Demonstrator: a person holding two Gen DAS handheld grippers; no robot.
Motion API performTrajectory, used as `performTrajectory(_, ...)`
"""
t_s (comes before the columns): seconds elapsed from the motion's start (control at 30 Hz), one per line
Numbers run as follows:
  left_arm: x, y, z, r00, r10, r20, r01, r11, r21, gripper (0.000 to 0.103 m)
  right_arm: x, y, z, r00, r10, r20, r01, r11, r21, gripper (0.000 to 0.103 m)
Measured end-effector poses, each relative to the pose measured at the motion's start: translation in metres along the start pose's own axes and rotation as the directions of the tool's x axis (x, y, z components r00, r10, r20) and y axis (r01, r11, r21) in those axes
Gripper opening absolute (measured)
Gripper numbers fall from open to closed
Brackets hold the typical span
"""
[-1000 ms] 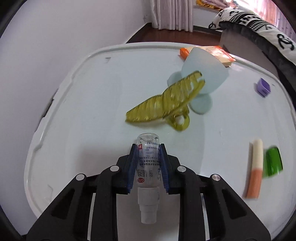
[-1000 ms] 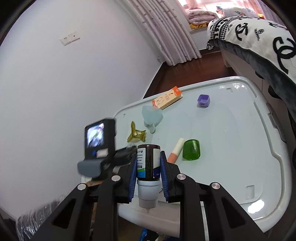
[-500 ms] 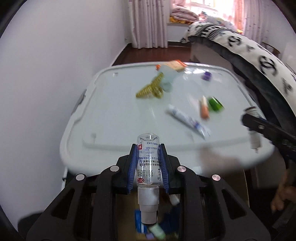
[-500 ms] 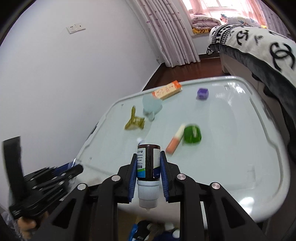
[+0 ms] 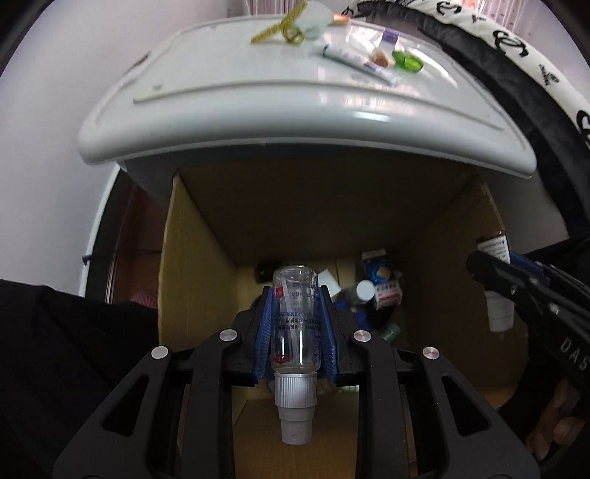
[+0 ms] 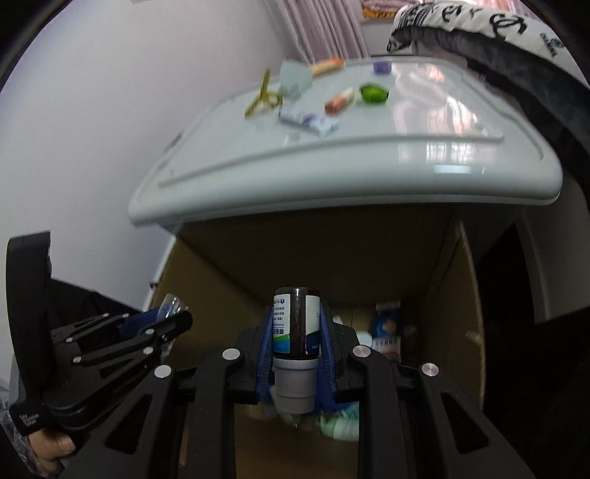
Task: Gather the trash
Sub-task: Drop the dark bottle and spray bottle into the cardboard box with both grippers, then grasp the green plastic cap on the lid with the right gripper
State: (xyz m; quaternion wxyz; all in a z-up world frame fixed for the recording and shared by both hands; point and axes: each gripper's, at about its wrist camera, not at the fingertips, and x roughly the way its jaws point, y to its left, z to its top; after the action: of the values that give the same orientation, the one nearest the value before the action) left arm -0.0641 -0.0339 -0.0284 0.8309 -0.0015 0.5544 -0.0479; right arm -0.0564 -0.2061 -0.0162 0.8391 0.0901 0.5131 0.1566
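Observation:
My left gripper (image 5: 295,317) is shut on a clear empty bottle (image 5: 295,324) with a grey cap, held over an open cardboard box (image 5: 195,280) under the table's front edge. My right gripper (image 6: 296,331) is shut on a brown bottle (image 6: 295,324) with a white-green label and grey cap, above the same box (image 6: 453,294). Several discarded packets and bottles (image 5: 379,291) lie in the box bottom. Each gripper shows in the other's view: the right one in the left wrist view (image 5: 490,272), the left one in the right wrist view (image 6: 173,317).
The white table (image 5: 295,121) overhangs the box. On it lie a yellow-green hair clip (image 5: 280,25), a tube (image 5: 354,62), a green cap (image 5: 407,60), an orange-white stick (image 6: 339,101), a purple cube (image 6: 381,66) and a pale blue scoop (image 6: 293,77). A black-and-white blanket (image 5: 516,48) lies at right.
Both grippers, still holding their bottles, have pulled back from the tabletop and dropped below its front edge, over the cardboard box.

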Motion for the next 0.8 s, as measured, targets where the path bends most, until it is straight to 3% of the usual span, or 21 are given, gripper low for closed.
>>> performTrajectory(0.2, 0.006, -0.009, -0.002, 1.000, 0.023, 0.003, -0.023, 0.999, 0.044, 0.024, 0.010, 0.000, -0.008, 0.999, -0.033, -0.035, 0.033, 0.999, -0.001, 0.028)
performTrajectory(0.27, 0.007, -0.013, -0.004, 1.000, 0.028, 0.002, -0.028, 0.998, 0.062, 0.026, 0.011, -0.003, -0.007, 0.998, -0.051, -0.036, 0.052, 0.999, 0.013, 0.060)
performTrajectory(0.3, 0.008, -0.016, -0.004, 0.999, 0.052, 0.002, -0.052, 0.996, 0.074, 0.029, 0.011, -0.004, -0.006, 0.998, -0.063, -0.031, 0.063, 0.998, 0.019, 0.063)
performTrajectory(0.37, 0.008, -0.016, -0.003, 0.997, 0.071, 0.008, -0.071, 0.994, 0.081, 0.058, 0.010, -0.008, -0.006, 0.998, -0.060, -0.024, 0.061, 0.997, 0.039, 0.063)
performTrajectory(0.4, 0.007, -0.016, -0.002, 0.997, 0.078, 0.016, -0.079, 0.994, 0.079, 0.061, 0.009, -0.009, -0.006, 0.998, -0.061, -0.023, 0.062, 0.997, 0.046, 0.063)
performTrajectory(0.67, 0.007, -0.008, -0.001, 0.996, 0.084, 0.019, -0.084, 0.995, 0.051, 0.062, 0.005, -0.011, -0.005, 0.999, -0.048, -0.010, 0.049, 0.996, 0.080, 0.063)
performTrajectory(0.8, 0.010, -0.004, -0.001, 0.996, 0.084, 0.003, -0.084, 0.996, 0.027, 0.062, -0.003, -0.020, 0.007, 1.000, -0.005, 0.012, 0.003, 0.990, 0.141, 0.063)
